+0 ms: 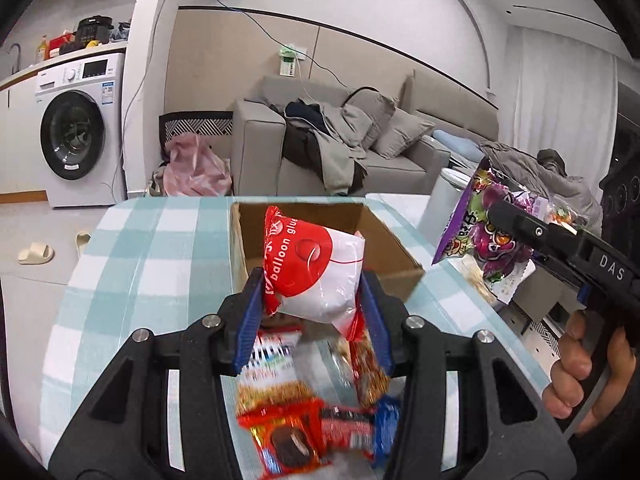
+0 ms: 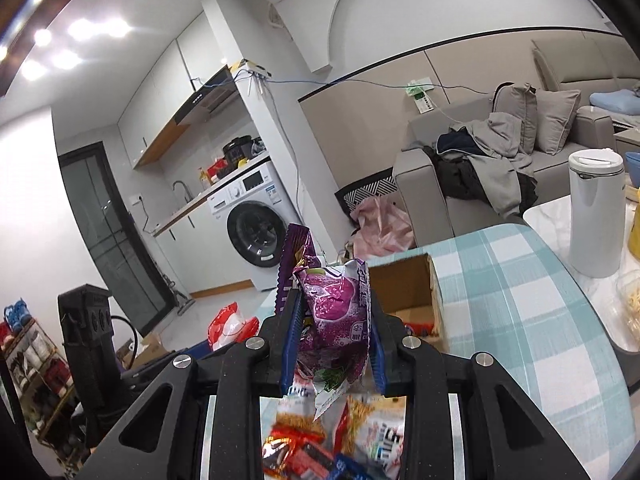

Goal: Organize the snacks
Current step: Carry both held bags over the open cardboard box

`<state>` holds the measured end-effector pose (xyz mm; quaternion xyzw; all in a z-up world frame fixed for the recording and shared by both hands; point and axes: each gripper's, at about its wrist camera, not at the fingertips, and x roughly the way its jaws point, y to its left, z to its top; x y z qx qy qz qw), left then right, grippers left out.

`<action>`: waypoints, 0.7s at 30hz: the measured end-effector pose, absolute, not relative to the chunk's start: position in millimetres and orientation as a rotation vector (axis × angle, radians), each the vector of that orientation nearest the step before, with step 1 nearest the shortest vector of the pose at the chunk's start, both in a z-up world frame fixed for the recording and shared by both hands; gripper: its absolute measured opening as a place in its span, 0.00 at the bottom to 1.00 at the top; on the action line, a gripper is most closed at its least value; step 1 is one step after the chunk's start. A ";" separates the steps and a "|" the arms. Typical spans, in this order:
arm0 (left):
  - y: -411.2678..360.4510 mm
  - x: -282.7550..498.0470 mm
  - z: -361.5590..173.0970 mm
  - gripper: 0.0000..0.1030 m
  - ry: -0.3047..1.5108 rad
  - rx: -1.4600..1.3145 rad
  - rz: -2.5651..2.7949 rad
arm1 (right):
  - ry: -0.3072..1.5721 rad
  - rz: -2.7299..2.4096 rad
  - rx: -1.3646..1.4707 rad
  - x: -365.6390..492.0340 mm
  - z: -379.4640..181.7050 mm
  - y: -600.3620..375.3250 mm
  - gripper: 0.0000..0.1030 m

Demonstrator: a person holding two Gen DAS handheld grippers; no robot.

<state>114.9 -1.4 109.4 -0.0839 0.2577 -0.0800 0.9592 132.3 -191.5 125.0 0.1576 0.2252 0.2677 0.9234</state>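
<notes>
Tongs (image 1: 314, 296) pinch red-white packet (image 1: 316, 264), long axis tilted up-left.

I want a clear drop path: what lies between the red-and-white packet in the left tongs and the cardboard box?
Nothing. In the left wrist view the red-and-white packet hangs directly before the open cardboard box, with no object between them.

Two black two-finger grippers with blue pads were in use, the left gripper (image 1: 316, 292) and the right gripper (image 2: 334, 328). One open brown cardboard box (image 1: 384, 240) stood at the far side. Two snack packets were lifted: one red-and-white plastic packet (image 1: 316, 268), one purple foil packet (image 2: 332, 300). Several loose packets (image 1: 312, 420), blurred beyond exact counting, lay near.
</notes>
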 end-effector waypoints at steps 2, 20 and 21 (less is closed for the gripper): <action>-0.5 127.4 110.1 0.43 0.529 -0.175 -0.160 | 0.474 0.543 0.340 145.1 124.4 -189.3 0.29; -10.8 218.8 63.0 0.43 0.629 -0.132 -0.111 | 0.585 0.465 0.429 215.5 69.4 -181.7 0.29; -12.5 221.6 60.4 0.43 0.633 -0.126 -0.110 | 0.591 0.463 0.432 217.3 66.9 -180.9 0.29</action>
